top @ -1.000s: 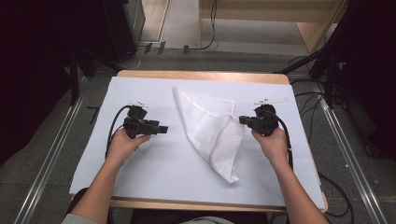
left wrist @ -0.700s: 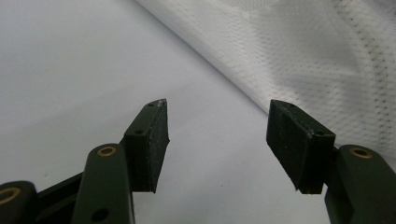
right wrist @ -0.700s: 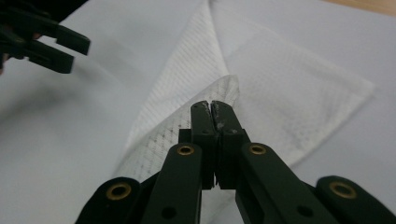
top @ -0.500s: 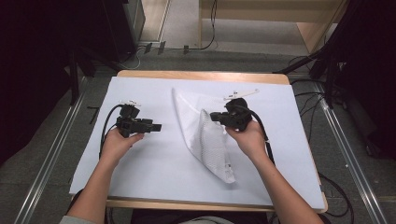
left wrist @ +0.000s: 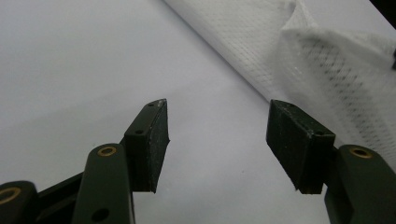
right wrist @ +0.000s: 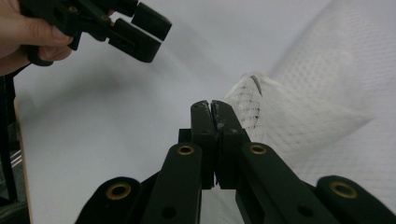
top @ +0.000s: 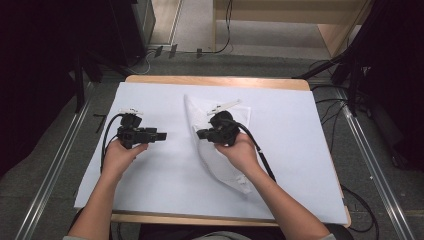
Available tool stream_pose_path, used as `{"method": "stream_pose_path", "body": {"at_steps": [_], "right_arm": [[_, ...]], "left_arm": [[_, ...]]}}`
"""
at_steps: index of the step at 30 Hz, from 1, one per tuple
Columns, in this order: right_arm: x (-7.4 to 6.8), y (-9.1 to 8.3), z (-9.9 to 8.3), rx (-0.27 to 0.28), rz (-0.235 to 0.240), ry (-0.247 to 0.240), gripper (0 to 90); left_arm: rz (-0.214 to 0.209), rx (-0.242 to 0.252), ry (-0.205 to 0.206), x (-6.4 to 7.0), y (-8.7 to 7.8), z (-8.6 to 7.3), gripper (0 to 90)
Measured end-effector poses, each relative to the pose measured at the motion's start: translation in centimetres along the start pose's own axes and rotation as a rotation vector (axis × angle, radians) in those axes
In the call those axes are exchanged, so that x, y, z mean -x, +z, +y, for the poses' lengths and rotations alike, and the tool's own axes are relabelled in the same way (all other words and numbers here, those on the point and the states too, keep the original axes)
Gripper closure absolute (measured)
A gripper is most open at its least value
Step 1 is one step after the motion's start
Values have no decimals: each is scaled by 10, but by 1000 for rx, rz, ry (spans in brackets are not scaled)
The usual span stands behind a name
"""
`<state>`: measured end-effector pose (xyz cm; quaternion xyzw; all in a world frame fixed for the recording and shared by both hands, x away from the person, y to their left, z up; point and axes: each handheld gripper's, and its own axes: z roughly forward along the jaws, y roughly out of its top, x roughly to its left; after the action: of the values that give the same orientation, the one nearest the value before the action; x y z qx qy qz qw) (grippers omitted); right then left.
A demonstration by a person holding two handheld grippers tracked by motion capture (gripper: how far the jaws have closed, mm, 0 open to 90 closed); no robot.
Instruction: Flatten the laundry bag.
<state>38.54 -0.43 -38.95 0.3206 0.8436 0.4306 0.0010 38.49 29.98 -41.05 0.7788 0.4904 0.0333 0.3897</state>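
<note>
The white mesh-textured cloth (top: 220, 150), folded into a long wedge, lies mid-table on the white sheet (top: 300, 150), its edge pinched and lifted by the right gripper (right wrist: 211, 108), while the left gripper (left wrist: 217, 135) hovers spread wide, empty, just beside the cloth.

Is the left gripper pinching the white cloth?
No, the left gripper has its jaws wide apart over bare table cover, and the white cloth lies beyond them.
</note>
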Motion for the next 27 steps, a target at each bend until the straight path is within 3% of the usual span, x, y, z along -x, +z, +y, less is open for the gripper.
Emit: {"method": "stream_pose_path", "body": {"at_steps": [9,13,17,27], "right_arm": [[-27,30,6,-34,82,-33,893],[-31,29,7,-27,111,-34,813],[-29,19,9,-1,89,-53,779],[-8,0,5,0,42,-14,743]], "left_arm": [[10,16,-22,-6,-7,-4,400],[12,12,-25,-6,-7,-4,400],[11,5,-17,-5,-5,-4,400],[11,-11,-5,-3,0,-3,400]]}}
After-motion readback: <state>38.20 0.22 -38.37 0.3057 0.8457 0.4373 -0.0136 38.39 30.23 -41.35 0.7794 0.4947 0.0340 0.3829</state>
